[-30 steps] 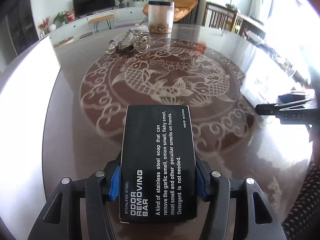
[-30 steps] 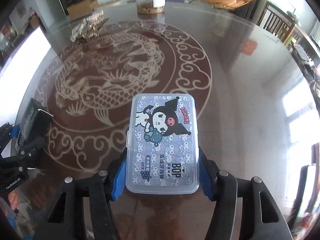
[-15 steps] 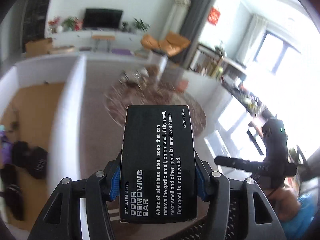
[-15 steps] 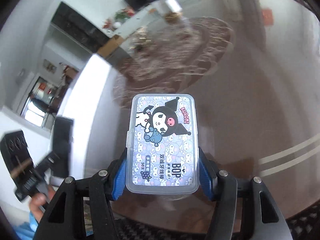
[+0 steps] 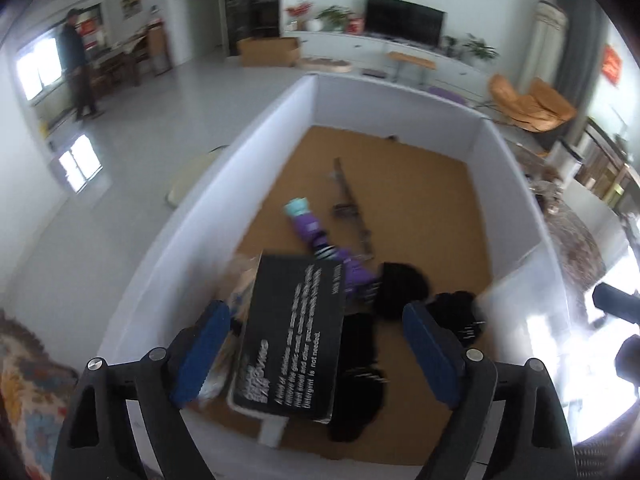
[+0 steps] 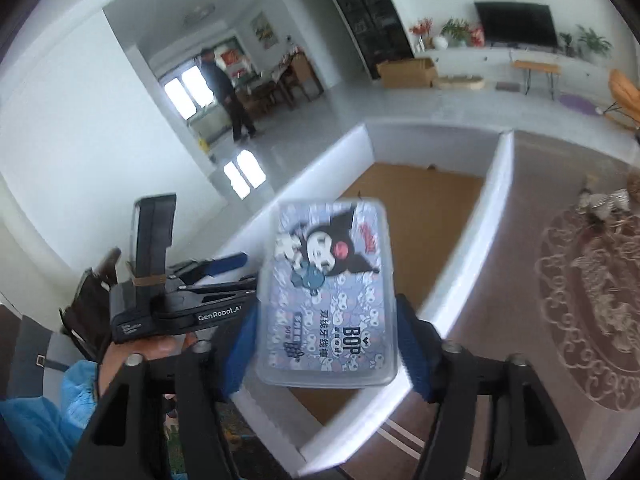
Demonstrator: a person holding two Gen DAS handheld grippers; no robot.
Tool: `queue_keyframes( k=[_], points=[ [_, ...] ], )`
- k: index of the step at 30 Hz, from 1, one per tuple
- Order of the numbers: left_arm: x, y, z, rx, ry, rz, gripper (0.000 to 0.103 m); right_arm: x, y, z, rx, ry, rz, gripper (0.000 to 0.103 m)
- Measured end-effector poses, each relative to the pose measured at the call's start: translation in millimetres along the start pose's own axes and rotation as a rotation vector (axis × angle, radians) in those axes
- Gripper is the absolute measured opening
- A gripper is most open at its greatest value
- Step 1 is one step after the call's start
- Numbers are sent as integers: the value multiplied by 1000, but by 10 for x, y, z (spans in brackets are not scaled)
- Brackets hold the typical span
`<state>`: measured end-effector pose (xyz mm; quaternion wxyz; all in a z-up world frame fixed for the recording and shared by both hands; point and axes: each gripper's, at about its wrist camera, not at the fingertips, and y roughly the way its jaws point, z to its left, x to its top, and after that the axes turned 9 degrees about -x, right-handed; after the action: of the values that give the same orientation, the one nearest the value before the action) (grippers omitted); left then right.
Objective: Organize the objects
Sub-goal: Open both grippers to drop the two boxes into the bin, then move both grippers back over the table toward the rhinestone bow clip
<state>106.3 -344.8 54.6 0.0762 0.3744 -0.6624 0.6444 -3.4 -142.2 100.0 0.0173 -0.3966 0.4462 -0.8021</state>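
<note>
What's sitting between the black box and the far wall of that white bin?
Left wrist view: a purple bundle lies on the brown floor between the black box and the bin wall.

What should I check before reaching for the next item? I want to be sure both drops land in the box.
1. Left tool letting go: ok, jaws opening, pads clear of the black soap-bar box.
2. Black soap-bar box over the white bin: ok, cork floor lies behind it.
3. Right tool letting go: ok, jaws opening, gaps beside the clear floss-pick case.
4. Clear floss-pick case over the bin: cannot tell, it hangs near the bin's near corner.
5. Landing spot free: not ok, dark socks and a purple sock lie below.
6. Tools apart: ok, no contact visible.
</note>
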Motion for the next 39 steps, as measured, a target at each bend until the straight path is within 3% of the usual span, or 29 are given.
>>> queue_keyframes(
  k=[2,5,6,8,10,13,15,17,19,20,25,30,33,39],
  points=[
    [-50,-19,43,-16,-41,-13,88,-59,80,-38,3,34,8,81],
    [-169,-157,-101,-84,-46,-57,88,-231,-124,-294,17,102,-82,82],
    [-185,-198,-205,-108,-22,-70,88,-329,-284,-461,-15,131,-136,84],
    [-187,-304,-524,-182,52,-95,88,-455,-443,-730,-91,165,-203,98],
    [-226,-445,-936,-285,131,-111,88,-707,-612,-1175,-274,200,-271,103],
    [-299,-627,-1640,-477,257,-107,89,-1072,-592,-1907,-573,245,-192,103],
    [-436,-684,-2102,-599,339,-64,99,-1355,-598,-2393,-703,303,-94,103],
    [-628,-634,-2538,-711,403,9,103,-1544,-646,-2725,-753,350,-42,103],
    [-830,-376,-2884,-756,443,100,103,-1676,-720,-2971,-803,382,-18,103],
    [-916,-234,-3020,-748,452,126,103,-1741,-782,-3025,-811,398,-22,103],
    [-1069,661,-3329,-538,463,202,103,-1855,-988,-2834,-820,382,-123,103],
    [-868,983,-3365,-390,481,128,103,-1736,-650,-2715,-869,197,-18,103],
    [-764,1142,-3361,-347,475,118,103,-1684,-555,-2802,-886,164,-2,103],
    [-590,1521,-3262,-274,436,162,103,-1731,-583,-3021,-777,281,15,103]
  ],
)
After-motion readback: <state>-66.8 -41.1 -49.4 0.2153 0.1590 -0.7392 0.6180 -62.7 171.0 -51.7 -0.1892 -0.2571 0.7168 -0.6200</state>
